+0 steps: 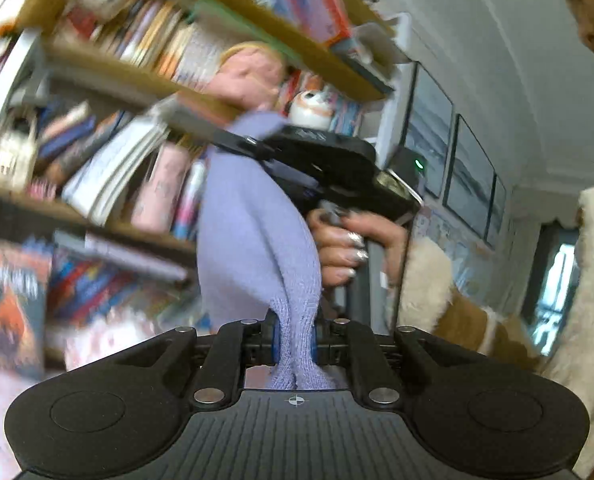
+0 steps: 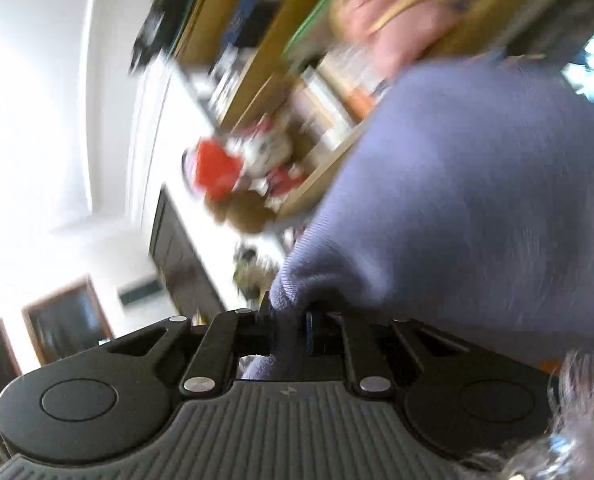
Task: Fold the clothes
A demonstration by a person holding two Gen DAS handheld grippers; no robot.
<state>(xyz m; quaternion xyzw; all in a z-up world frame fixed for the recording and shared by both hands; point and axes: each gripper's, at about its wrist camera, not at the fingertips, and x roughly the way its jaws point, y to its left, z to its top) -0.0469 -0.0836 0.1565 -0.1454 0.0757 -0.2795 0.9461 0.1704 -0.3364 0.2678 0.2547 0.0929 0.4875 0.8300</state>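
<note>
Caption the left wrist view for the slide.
Left gripper shut on lilac knit garment, right gripper clamping its far end before a bookshelf.

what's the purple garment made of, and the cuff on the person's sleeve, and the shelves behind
Purple garment: looks like soft knitted yarn, matte, with ribbing visible at the edge pinched in the left hand-held gripper; wool or acrylic, I cannot tell which. Sleeve cuff: cream fleece or shearling-like pile, fuzzy, on tan suede-looking fabric. Shelves: seem to be wood, warm yellowish boards, though motion blur hides any grain.
</note>
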